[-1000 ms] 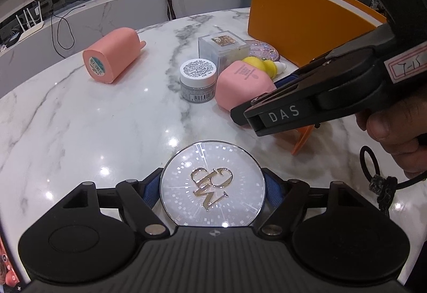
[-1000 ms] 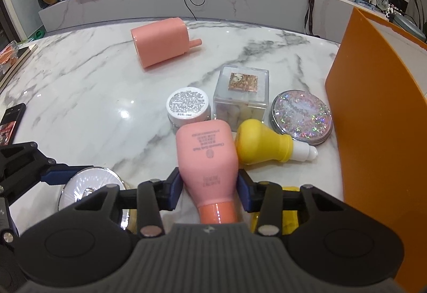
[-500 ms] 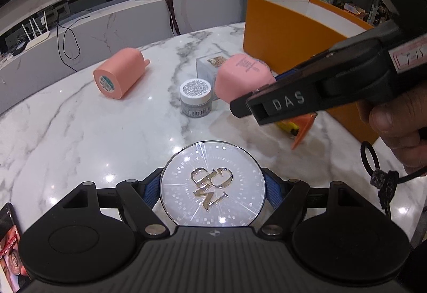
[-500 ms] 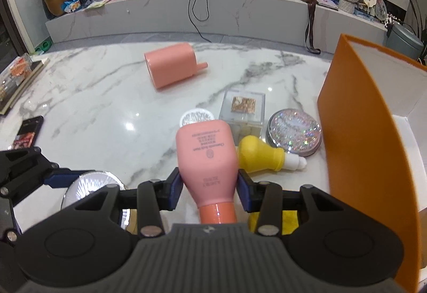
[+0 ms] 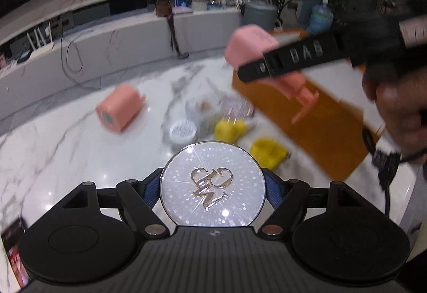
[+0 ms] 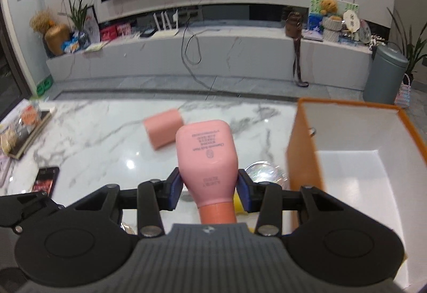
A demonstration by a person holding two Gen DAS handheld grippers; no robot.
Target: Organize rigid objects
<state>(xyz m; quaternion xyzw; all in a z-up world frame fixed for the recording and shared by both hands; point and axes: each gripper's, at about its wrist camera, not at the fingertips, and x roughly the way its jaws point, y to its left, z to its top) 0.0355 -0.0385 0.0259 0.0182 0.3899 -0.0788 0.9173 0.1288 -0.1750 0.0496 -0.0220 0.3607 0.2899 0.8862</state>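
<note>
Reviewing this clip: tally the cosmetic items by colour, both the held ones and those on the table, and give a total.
Pink: 2 – held pump bottle, bottle lying on table
Yellow: 2 – bulb-shaped bottle, second yellow item
Silver/glitter round: 3 – held compact, small jar, glitter compact
Clear: 1 – box
Total: 8
</note>
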